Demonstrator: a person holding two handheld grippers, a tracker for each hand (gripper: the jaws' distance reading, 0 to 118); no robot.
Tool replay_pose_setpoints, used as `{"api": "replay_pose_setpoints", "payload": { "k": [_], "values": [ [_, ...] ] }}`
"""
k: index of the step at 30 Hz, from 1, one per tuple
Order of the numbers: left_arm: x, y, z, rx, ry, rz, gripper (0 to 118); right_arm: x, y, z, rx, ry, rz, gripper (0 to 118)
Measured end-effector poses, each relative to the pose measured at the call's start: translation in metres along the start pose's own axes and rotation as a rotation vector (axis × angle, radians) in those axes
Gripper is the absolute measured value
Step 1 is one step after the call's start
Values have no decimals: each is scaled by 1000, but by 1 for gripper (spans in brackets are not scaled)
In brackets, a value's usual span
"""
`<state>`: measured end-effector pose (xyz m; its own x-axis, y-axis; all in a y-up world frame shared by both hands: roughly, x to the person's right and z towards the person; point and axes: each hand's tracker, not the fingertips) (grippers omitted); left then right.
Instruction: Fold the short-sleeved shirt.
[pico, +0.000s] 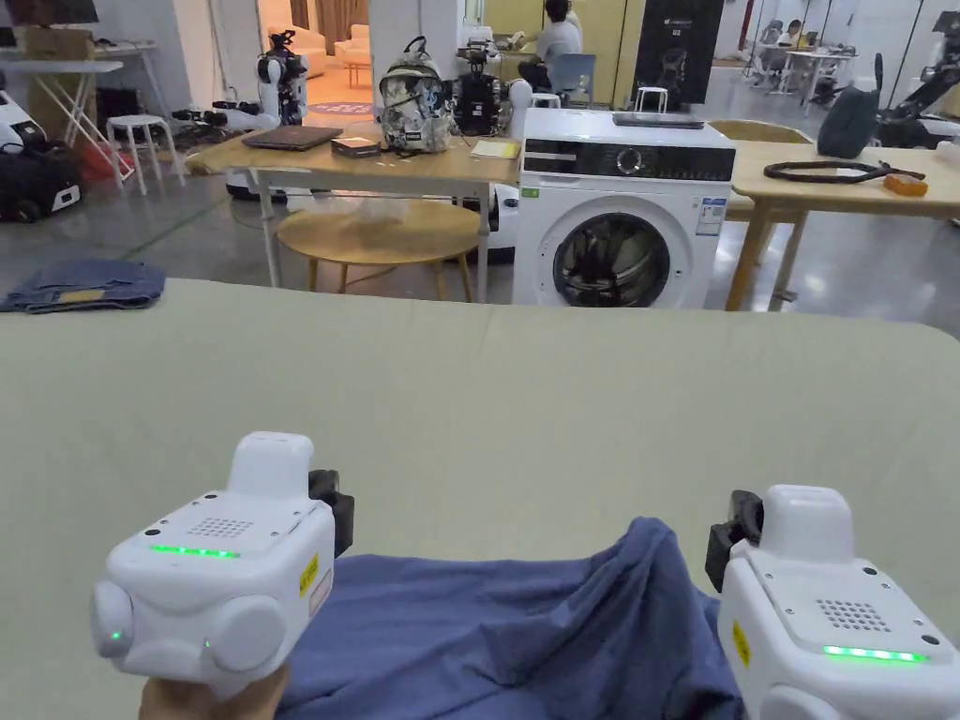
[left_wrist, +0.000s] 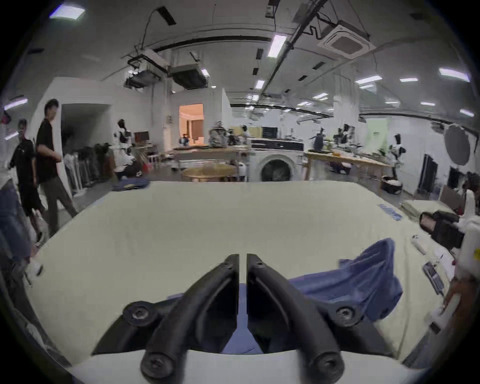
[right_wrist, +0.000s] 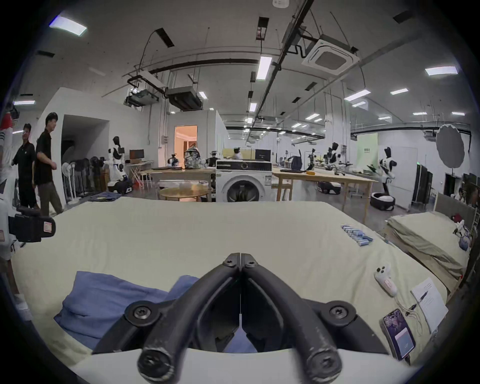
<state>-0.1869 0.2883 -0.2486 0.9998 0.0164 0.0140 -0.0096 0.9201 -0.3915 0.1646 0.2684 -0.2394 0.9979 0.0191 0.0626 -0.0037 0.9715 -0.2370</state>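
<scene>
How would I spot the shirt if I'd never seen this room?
Find the big pale green bed facing the white washing machine. At its near edge, between the two white grippers, lies a rumpled blue shirt. It is the one blue cloth on the bed; the folded jeans lie beyond it.

A rumpled blue shirt lies on the pale bed between the left gripper and the right gripper

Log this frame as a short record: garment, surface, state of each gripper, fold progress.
garment: blue shirt, crumpled, near edge of surface
surface: pale green bed cover
left gripper: fingers nearly together with a thin gap, above the shirt, nothing between the tips
right gripper: fingers shut tip to tip, no cloth between the tips
fold progress: no neat fold visible yet
</scene>
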Motion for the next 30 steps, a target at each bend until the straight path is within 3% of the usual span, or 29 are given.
{"api": "replay_pose_setpoints", "payload": {
  "k": [7, 19, 20, 21, 22, 23, 30],
  "values": [
    [-50, -2, -11, -130, 128, 61, 0, -12, 0, -6, -13, 16, 1, 0],
    [-119, 2, -114, -579, 18, 189, 0, 2, -4, -9, -62, -5, 0, 0],
    [-120, -1, -123, -607, 8, 207, 8, 4, -5, -9, -69, -10, -1, 0],
    [-120, -4, -132, -639, -3, 219, 37, 7, -7, -9, -75, -16, -1, 0],
    [-120, -7, -140, -678, -25, 233, 55, 9, -7, -8, -80, -20, 0, 0],
    [-118, -10, -148, -713, -14, 243, 63, 12, -9, -8, -87, -25, 3, 0],
    [-117, -41, -203, -840, 48, 246, 63, 30, -21, -6, -125, -63, 4, 0]
  ]
}}
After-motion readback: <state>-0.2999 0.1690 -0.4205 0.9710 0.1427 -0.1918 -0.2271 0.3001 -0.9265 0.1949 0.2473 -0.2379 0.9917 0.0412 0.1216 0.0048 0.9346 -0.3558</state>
